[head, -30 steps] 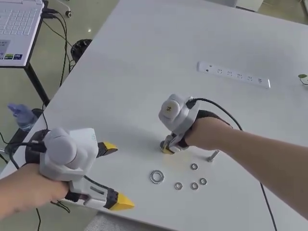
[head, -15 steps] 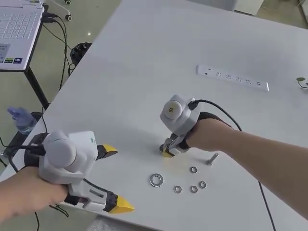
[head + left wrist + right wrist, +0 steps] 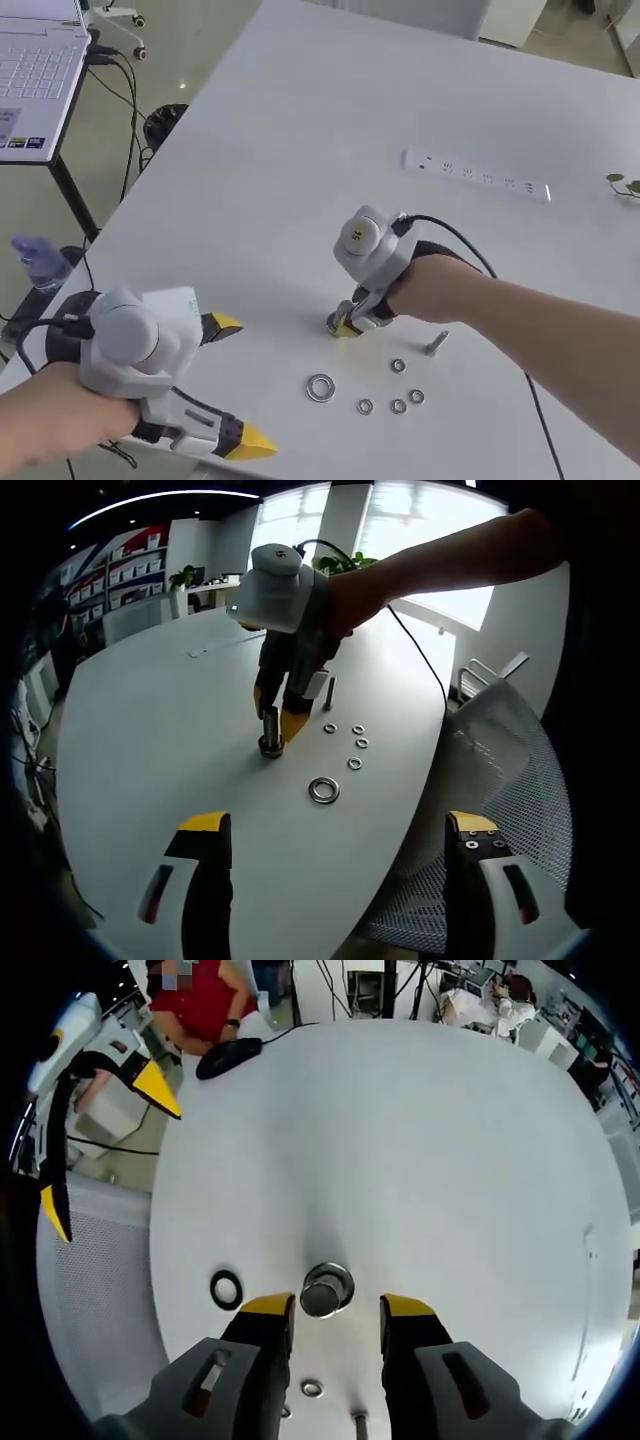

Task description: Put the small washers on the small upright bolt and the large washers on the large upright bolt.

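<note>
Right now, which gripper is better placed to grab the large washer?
Probably left: the left gripper is open and the large washer lies straight ahead between its jaws, while the right gripper, open, straddles the large upright bolt.

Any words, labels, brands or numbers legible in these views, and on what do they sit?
No text can be read clearly in these views.
Stickers on the laptop: too small to read.
Markings on the power strip: too small to read.
</note>
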Available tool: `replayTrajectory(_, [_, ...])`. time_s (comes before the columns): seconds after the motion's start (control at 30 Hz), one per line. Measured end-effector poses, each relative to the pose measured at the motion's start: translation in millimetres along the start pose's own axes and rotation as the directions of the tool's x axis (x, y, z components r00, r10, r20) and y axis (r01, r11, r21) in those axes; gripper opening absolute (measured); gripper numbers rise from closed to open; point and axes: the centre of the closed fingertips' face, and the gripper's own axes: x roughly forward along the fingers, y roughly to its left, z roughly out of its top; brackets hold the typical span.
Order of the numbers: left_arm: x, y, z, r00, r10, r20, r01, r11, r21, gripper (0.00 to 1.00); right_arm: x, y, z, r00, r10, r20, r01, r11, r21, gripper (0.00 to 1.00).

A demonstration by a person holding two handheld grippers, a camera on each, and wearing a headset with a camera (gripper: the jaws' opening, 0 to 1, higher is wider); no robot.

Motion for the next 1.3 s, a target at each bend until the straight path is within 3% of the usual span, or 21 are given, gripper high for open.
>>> replayTrajectory(0.4, [-0.9,0.5,-1.9,0.9999,0.007,-0.014,-0.007,1.0,0.005,0.88,-18.0,0.7,3.0,0.9999,-0.003,0.013,0.003,1.0,-0.009,0.36])
replayTrajectory(1.0, [-2.3,-0.7,4.9,0.9998,0.016,-0.009,-0.016,1.0,0.025,0.88,-45.8,0.0,6.7,0.9995,0.011,0.029,-0.011,1.0,-0.008,0.34])
replayTrajectory(1.3, [-1.9,-3.6,5.7,0.9998,0.015,-0.01,-0.015,0.999,0.028,0.88,-49.9,11.0,2.3,0.9997,0.017,0.016,-0.017,1.0,-0.024,0.32])
